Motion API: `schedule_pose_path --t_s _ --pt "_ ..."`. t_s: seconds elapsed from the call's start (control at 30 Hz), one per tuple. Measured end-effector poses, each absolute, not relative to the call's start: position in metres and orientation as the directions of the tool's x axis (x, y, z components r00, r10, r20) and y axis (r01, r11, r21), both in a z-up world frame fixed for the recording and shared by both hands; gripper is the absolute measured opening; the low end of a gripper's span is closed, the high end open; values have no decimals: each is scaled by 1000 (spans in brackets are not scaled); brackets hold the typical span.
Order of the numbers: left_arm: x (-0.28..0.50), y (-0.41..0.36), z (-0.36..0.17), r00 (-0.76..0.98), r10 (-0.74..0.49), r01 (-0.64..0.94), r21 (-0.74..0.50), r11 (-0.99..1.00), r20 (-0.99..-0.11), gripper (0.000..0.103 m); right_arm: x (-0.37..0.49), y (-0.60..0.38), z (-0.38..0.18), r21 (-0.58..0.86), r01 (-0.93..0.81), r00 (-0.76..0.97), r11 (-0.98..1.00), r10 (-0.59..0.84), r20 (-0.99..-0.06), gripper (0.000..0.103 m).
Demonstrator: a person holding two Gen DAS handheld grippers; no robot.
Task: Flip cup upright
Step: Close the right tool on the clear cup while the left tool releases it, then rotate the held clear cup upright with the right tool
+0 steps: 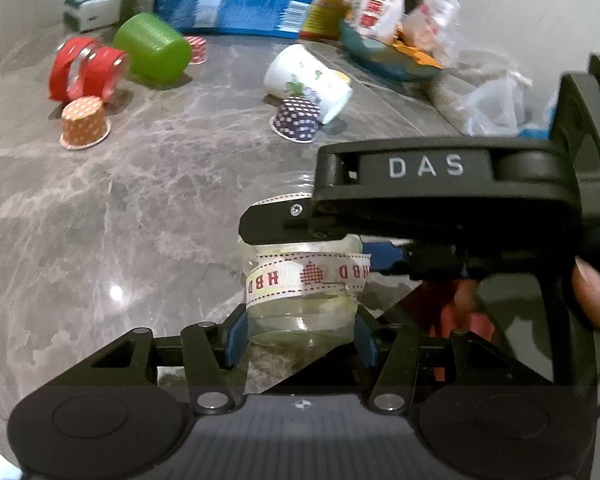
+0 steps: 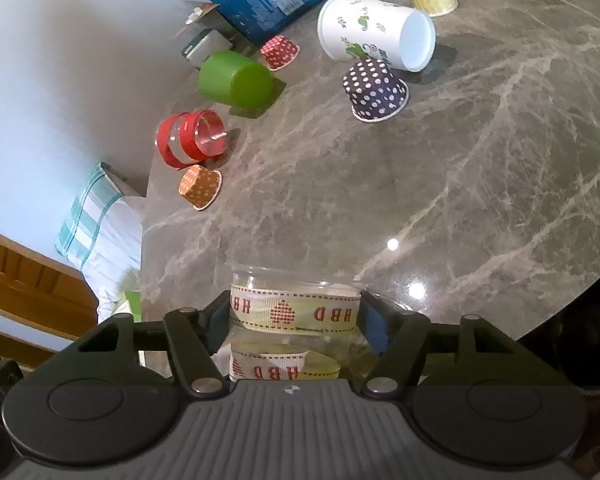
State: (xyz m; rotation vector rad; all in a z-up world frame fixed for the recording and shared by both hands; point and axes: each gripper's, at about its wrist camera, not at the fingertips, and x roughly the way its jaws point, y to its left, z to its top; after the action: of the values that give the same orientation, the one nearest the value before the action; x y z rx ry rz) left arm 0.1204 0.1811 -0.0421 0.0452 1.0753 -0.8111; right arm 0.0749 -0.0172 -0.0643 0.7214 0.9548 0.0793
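Well to the near side of the tall white printed paper cup (image 1: 308,80) lying on its side, far apart from it and over bare grey marble tabletop (image 1: 120,220): gripping a clear plastic cup (image 1: 300,280) banded with cream ribbon printed HBD. Clamped twice over. With the left gripper (image 1: 300,342): narrowed to the cup's width, blue pads (image 1: 236,340) pressed on opposite sides of the end nearest its camera. With the right gripper (image 2: 296,320): likewise narrowed onto the ribboned wall, reaching in crosswise from the right in the left wrist view, with one black finger laid over the far part of the cup. Not fully closed on either side; stopped by the cup wall in between.

Probably a mid-flip handover: doubling the grip so as never to leave the cup loose while swapping the holding side, and crossing at an angle to leave room for both sets of fingers. Gripping near the ribbon likely for friction against slick, thin plastic. Cannot tell mouth end from base end, nor resting on the marble from lifted off it. Judging the task under way, not finished.

Next, presumably: easing one gripper off, turning with the other, setting down mouth up. Worth squeezing lightly, to avoid buckling the thin wall. Worth keeping to this near side of the white cup too, away from the navy polka-dot paper cup (image 1: 298,118) standing mouth down and touching it.
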Motion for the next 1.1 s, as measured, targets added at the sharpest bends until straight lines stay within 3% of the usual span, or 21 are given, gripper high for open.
schedule_pose_path --t_s 0.13,0.27,0.33,0.37,0.43,0.53,0.63,0.73,0.83,0.93,1.1 --pt "115 201 -41 195 -649 616 -423 665 -735 68 68 -22 -56 598 228 639 769 346 -687 64" --pt "106 226 -32 227 -723 623 -474 623 -652 70 59 -30 -43 594 211 693 776 310 -651 64" --pt "105 240 -27 252 -757 617 -503 605 -603 79 54 -30 -37 581 188 725 791 287 -626 64" --pt "105 246 -24 271 -768 614 -510 603 -581 89 51 -29 -34 562 179 743 808 264 -616 64" --pt "105 258 -20 321 -770 604 -507 615 -552 92 44 -24 -25 497 155 795 854 190 -576 64" --pt "104 267 -15 395 -737 585 -469 662 -548 97 31 -6 -18 325 121 877 938 53 -478 64" --pt "104 274 -13 464 -697 568 -420 707 -547 98 21 3 -24 227 48 934 973 37 -356 64" --pt "109 281 -12 517 -676 553 -398 732 -525 98 6 14 -43 105 -27 985 994 44 -169 64" --pt "106 295 -13 577 -666 529 -406 745 -472 98 -1 23 -69 -38 7 1000 999 -7 6 64" --pt "105 305 -16 600 -664 519 -415 747 -445 98 5 17 -92 41 16 999 999 -18 51 64" --pt "100 313 -32 615 -663 505 -433 747 -427 98 8 26 -120 -12 28 992 1000 -27 122 64"
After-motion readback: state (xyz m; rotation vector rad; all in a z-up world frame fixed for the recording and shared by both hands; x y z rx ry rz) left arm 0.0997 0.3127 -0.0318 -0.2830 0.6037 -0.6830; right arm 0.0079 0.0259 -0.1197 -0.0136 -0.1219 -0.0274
